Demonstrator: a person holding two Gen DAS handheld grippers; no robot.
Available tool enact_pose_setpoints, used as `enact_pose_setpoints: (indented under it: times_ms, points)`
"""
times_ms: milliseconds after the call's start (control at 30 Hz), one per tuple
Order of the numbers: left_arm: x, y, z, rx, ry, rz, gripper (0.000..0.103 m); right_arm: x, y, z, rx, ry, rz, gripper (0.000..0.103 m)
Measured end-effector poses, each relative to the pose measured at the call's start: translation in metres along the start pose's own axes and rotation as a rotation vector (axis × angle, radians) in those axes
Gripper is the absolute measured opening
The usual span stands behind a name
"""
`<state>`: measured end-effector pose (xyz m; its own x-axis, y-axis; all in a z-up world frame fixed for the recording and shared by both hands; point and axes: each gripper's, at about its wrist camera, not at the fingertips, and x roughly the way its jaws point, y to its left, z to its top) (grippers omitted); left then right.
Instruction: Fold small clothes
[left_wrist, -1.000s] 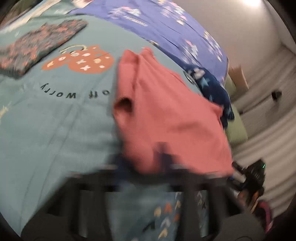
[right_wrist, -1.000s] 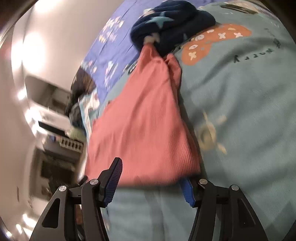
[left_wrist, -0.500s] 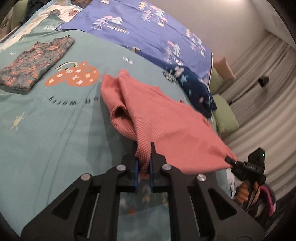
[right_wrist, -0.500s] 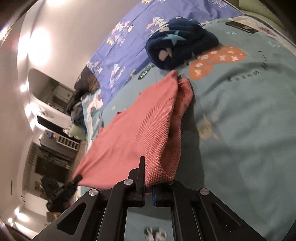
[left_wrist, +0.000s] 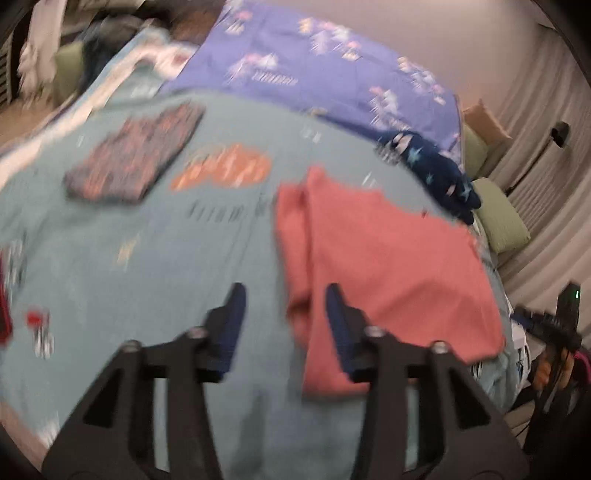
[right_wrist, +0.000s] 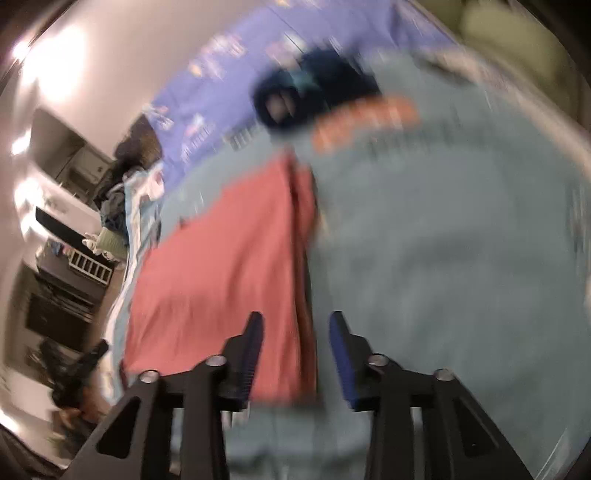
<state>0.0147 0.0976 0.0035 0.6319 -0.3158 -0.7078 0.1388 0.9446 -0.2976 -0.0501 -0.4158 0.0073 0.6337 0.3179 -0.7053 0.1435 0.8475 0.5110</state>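
Both grippers opening, gripping nothing, above salmon garment on teal bedspread.

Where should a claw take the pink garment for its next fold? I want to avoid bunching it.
Probably the near hem corners of the pink garment, approached from the near edge. It lies flat on the teal blanket, its doubled fold along one side, so that edge offers stacked layers to pinch.
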Motion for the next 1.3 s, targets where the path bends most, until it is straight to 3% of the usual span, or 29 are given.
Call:
enact_pose_setpoints:
  times_ms: [67,200,433,567,600,667,700,767,933,1033,1100,1167,1200,1267,1300]
  points:
    - [0.019,-0.014,0.021,0.056,-0.003,-0.008,0.05,0.013,0.008,0.026,-0.055,-0.021,-0.014,0.046]
    - [0.077,-0.037,0.057,0.148,0.039,0.008,0.053,0.066,0.018,0.079,-0.105,0.028,0.024,0.047]
    - [0.143,-0.028,0.09,0.1,0.095,0.025,0.053,0.122,-0.004,0.103,-0.064,0.104,0.075,0.048]
    - [0.164,-0.023,0.095,0.076,0.118,-0.016,0.053,0.135,-0.007,0.11,-0.056,0.125,0.139,0.048]
    - [0.167,-0.022,0.096,0.068,0.121,-0.036,0.05,0.138,-0.007,0.112,-0.058,0.128,0.153,0.048]
    - [0.172,-0.023,0.095,0.056,0.13,-0.084,0.011,0.142,-0.005,0.114,-0.064,0.129,0.175,0.041]
    - [0.173,-0.023,0.095,0.054,0.13,-0.095,0.009,0.144,-0.003,0.114,-0.073,0.129,0.184,0.008]
    - [0.161,-0.027,0.094,0.046,0.06,-0.083,0.006,0.139,0.001,0.113,-0.105,0.116,0.179,0.004]
    - [0.118,-0.047,0.102,0.105,-0.127,-0.101,0.006,0.096,0.014,0.118,-0.178,-0.054,0.231,0.003]
    - [0.136,-0.046,0.105,0.136,-0.113,-0.03,0.007,0.105,0.009,0.125,-0.181,-0.057,0.124,0.005]
    - [0.162,-0.038,0.102,0.125,-0.028,0.008,0.008,0.131,-0.001,0.125,-0.161,0.008,-0.01,0.006]
    - [0.174,-0.026,0.097,0.077,0.033,0.029,0.008,0.144,-0.009,0.12,-0.137,0.057,-0.081,0.005]
    - [0.171,-0.02,0.095,0.047,0.04,0.018,0.012,0.14,-0.013,0.116,-0.115,0.05,-0.069,0.005]
    - [0.152,-0.014,0.094,0.02,0.003,0.012,0.03,0.126,-0.013,0.112,-0.101,0.034,-0.068,0.007]
    - [0.141,-0.014,0.093,0.02,-0.018,0.014,0.033,0.121,-0.009,0.111,-0.105,0.027,-0.076,0.008]
